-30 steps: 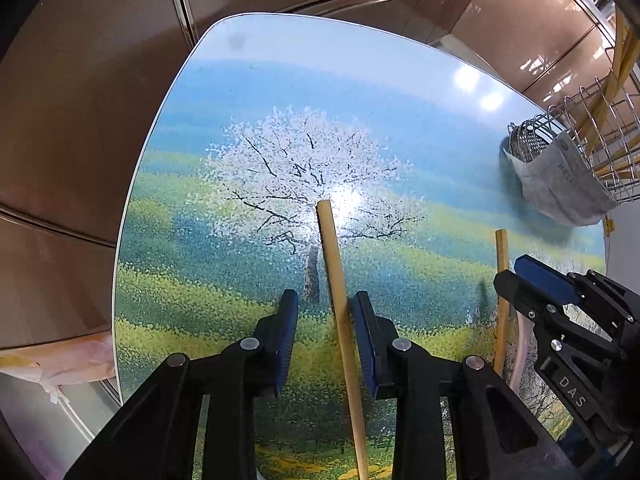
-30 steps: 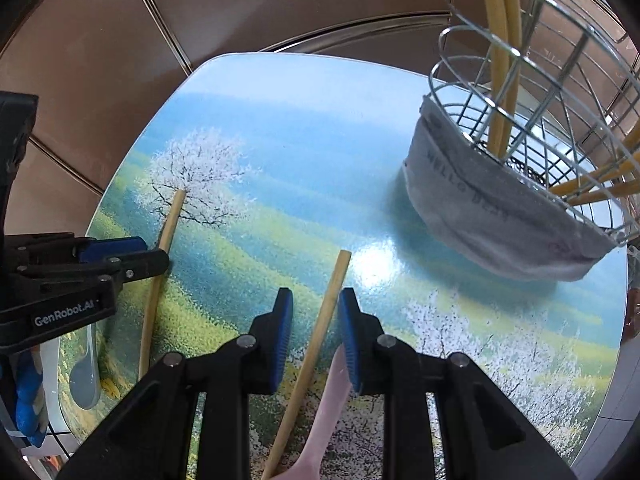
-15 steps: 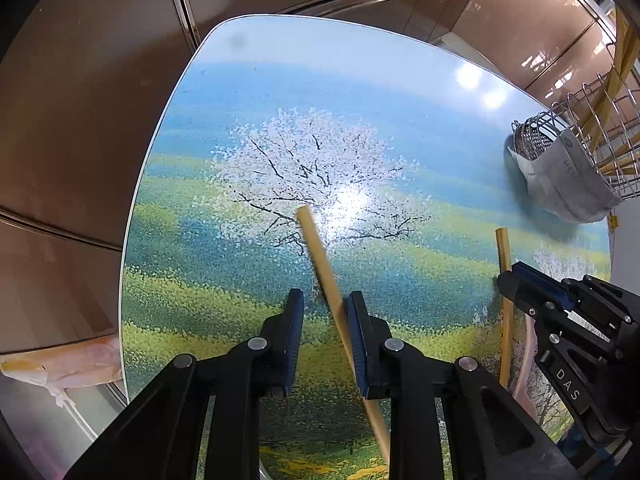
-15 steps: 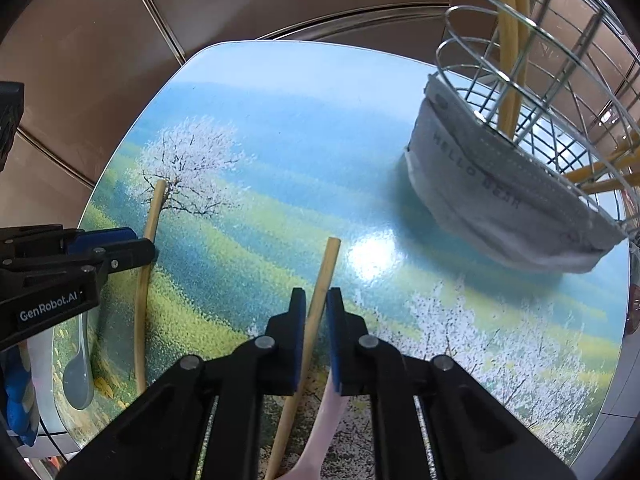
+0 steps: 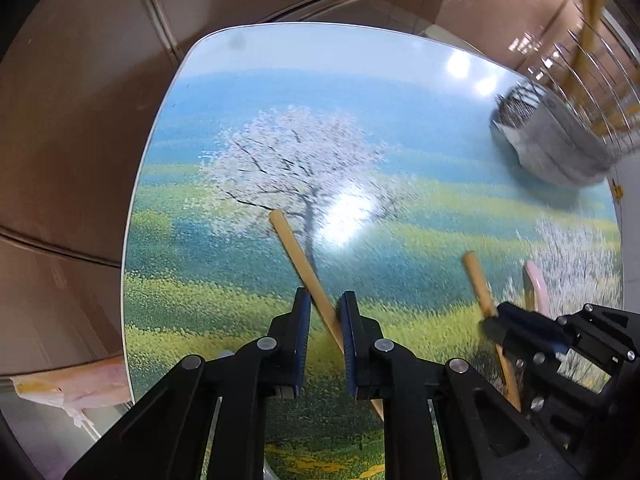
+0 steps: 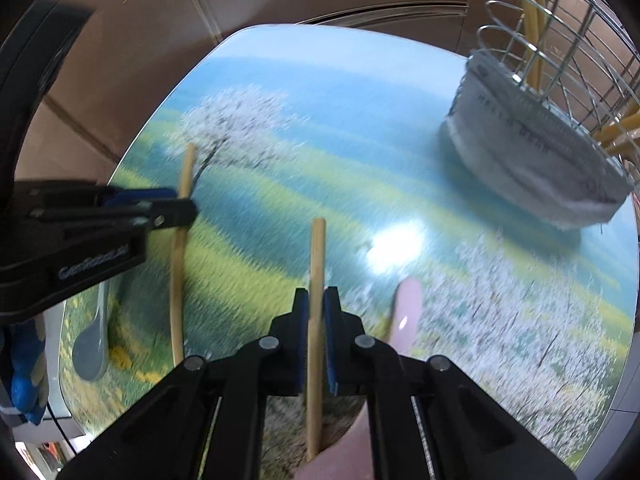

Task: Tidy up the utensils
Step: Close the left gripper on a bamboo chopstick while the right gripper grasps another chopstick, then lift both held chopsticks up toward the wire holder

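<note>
Two wooden chopsticks lie on the landscape-print table [image 5: 240, 120]. My left gripper [image 5: 324, 300] is closing on the left chopstick [image 5: 292, 248], which runs slantwise between the blue pads and touches both. From the right wrist the left gripper [image 6: 180, 210] clamps that chopstick [image 6: 186, 168]. My right gripper [image 6: 316, 300] is shut on the other chopstick [image 6: 318, 248], held straight along the fingers. In the left wrist view the right gripper [image 5: 492, 320] grips it [image 5: 476, 280]. The wire utensil basket [image 6: 560, 52] stands at far right, several yellow chopsticks [image 6: 532, 20] inside.
A pink spoon [image 6: 408, 312] lies just right of my right gripper. A grey spoon [image 6: 94, 344] rests near the table's left edge. A grey face mask [image 6: 532, 152] wraps the basket's base. Brown floor tiles surround the table; a pale bag [image 5: 68, 388] sits beyond its edge.
Both grippers closed onto their chopsticks. The left chopstick swung to a slant between the pads. The right gripper shifted with its chopstick, so the pink spoon now lies to its right.
</note>
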The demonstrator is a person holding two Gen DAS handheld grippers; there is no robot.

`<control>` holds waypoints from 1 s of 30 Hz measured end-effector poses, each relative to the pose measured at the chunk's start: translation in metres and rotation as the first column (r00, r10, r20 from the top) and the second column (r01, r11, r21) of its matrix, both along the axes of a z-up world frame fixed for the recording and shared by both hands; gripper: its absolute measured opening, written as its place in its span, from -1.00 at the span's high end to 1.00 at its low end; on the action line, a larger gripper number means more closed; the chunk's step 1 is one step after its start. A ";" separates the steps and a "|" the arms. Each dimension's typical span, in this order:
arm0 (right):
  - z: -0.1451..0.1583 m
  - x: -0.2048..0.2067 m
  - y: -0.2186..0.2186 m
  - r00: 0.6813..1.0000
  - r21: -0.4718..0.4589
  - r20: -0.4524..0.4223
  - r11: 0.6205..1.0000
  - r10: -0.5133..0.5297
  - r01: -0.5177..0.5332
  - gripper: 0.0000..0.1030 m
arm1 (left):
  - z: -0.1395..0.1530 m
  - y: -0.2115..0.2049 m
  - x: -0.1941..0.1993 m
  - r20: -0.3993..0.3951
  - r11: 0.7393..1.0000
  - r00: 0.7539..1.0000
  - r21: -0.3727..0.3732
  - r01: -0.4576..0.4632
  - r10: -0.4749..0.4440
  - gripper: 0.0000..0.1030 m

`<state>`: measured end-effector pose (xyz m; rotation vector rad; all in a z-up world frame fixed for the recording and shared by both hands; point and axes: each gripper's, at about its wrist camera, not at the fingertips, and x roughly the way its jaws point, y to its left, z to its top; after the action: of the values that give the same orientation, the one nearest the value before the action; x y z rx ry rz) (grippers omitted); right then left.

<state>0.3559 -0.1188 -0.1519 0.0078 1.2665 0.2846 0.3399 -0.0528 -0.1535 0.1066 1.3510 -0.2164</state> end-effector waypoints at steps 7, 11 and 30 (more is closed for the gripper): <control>0.001 -0.031 0.014 0.999 -0.020 -0.009 0.999 0.038 -0.039 0.87 | -0.002 -0.006 -0.018 -0.011 0.999 1.000 -0.038 0.024 -0.024 0.89; 0.002 -0.052 0.018 0.999 -0.039 -0.003 0.998 0.045 -0.045 0.87 | -0.002 -0.010 -0.032 -0.007 0.998 0.999 -0.052 0.033 -0.033 0.89; 0.077 -0.156 -0.038 0.967 0.095 0.246 0.994 -0.067 0.045 0.88 | 0.079 0.015 -0.114 0.255 0.979 0.965 -0.204 -0.001 0.054 0.89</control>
<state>0.1999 -0.1564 -0.0751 0.0813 1.0014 0.2836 0.2256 -0.0377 -0.0749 -0.0546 1.0620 -0.3049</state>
